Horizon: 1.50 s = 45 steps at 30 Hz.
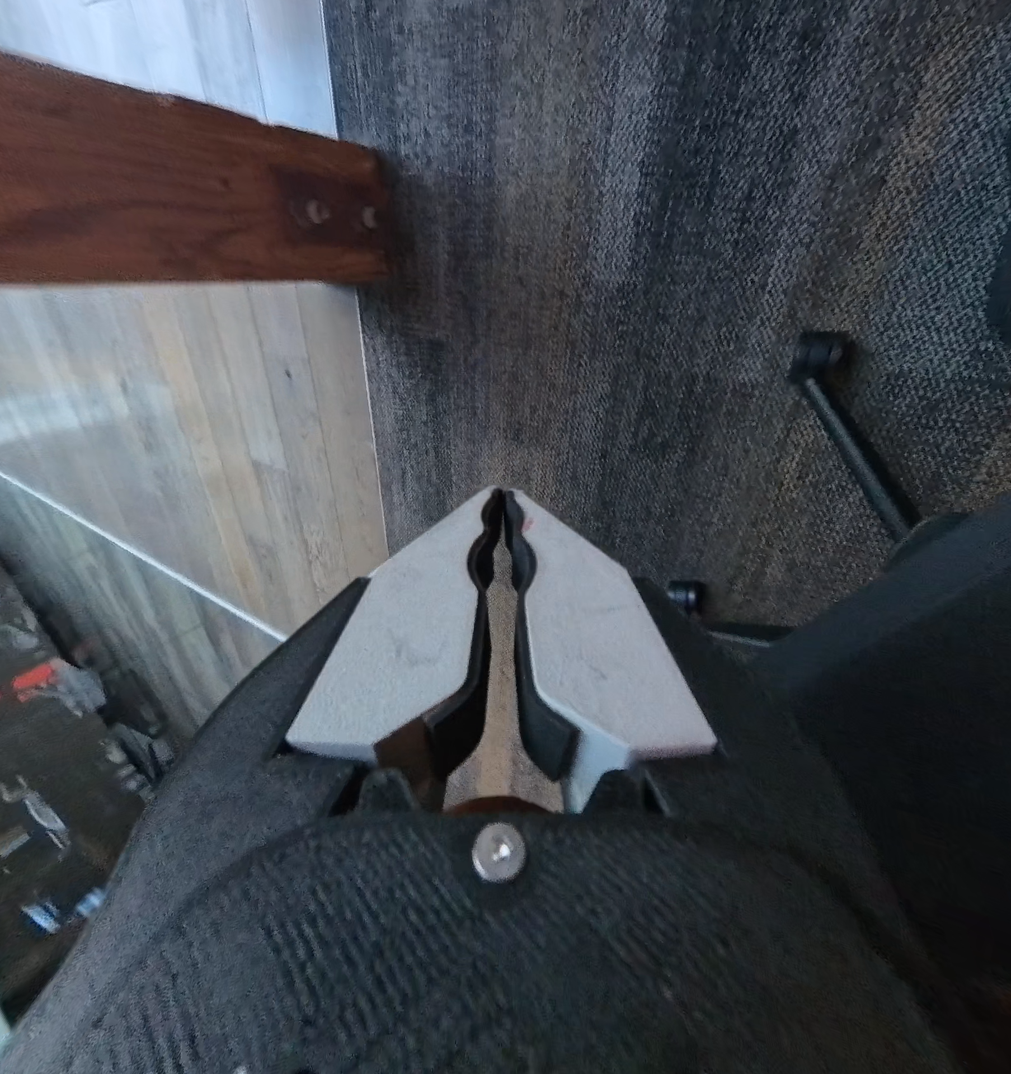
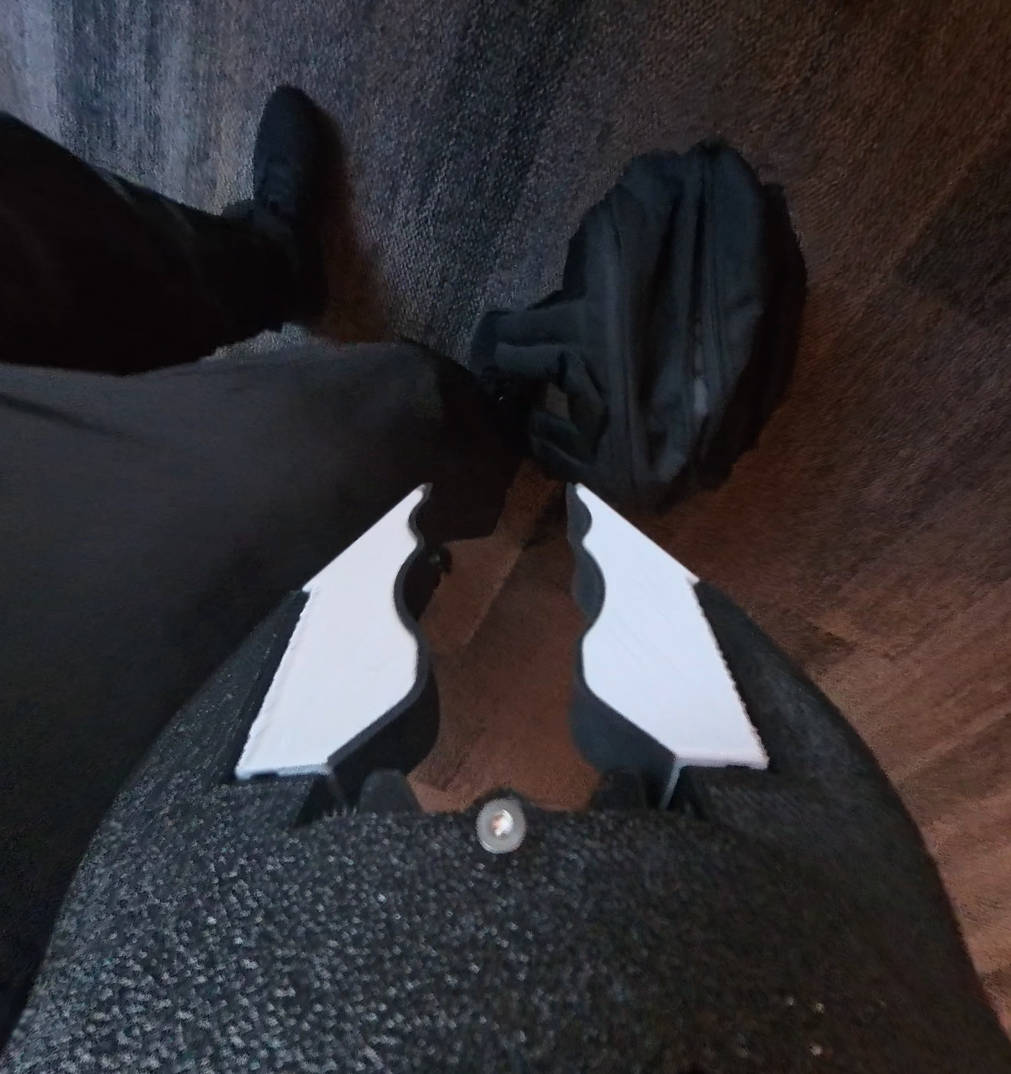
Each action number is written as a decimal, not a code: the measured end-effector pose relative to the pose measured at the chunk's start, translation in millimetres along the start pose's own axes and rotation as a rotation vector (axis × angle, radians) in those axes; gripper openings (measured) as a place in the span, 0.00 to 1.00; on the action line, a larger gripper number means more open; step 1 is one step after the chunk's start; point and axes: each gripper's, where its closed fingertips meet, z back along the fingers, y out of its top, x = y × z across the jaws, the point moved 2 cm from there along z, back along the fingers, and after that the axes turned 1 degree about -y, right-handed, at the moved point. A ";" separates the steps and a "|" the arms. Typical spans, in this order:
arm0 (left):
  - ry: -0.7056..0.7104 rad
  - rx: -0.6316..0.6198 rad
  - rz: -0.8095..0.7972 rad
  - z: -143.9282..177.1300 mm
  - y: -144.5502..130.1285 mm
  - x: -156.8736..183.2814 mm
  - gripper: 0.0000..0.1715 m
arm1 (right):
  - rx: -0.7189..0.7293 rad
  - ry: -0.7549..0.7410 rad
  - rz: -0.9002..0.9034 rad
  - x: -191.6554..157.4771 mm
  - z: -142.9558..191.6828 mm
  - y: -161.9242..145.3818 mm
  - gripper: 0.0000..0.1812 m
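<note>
In the left wrist view my left gripper (image 1: 503, 497) points down at grey carpet (image 1: 636, 290). Its fingertips meet and only carpet shows through the slot behind them. In the right wrist view my right gripper (image 2: 497, 494) is open with nothing pressed between its fingers (image 2: 625, 581); only carpet and the dark shoe end of a person's leg (image 2: 200, 494) show far below the gap. A black backpack (image 2: 665, 325) lies on the carpet just beyond the right fingertip, apart from it.
A dark wooden beam (image 1: 171, 192) crosses a pale wood-plank surface (image 1: 229, 436) left of the carpet. A black chair base with casters (image 1: 819, 354) stands at right. A second dark leg and a shoe (image 2: 288, 157) lie on the left. Blurred clutter (image 1: 38, 755) shows lower left. The tips of one gripper are about 75 centimetres away from the tips of the other. The black backpack (image 2: 665, 325) sits 25 centimetres or so from the ends of my right fingers.
</note>
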 end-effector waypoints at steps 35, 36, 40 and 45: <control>-0.642 1.040 -0.078 157.3 54.0 4.0 0.34 | 0.832 0.232 0.644 -384.9 -27.8 109.1 0.38; -0.652 1.035 -0.097 157.8 60.3 17.0 0.35 | 0.831 0.229 0.644 -381.7 -31.2 107.8 0.39; -0.718 1.034 -0.253 150.1 79.8 79.6 0.39 | 0.824 0.258 0.613 -364.0 -61.5 113.8 0.40; -0.654 1.088 -0.344 106.1 106.4 140.7 0.40 | 0.788 0.268 0.604 -335.8 -113.3 151.8 0.44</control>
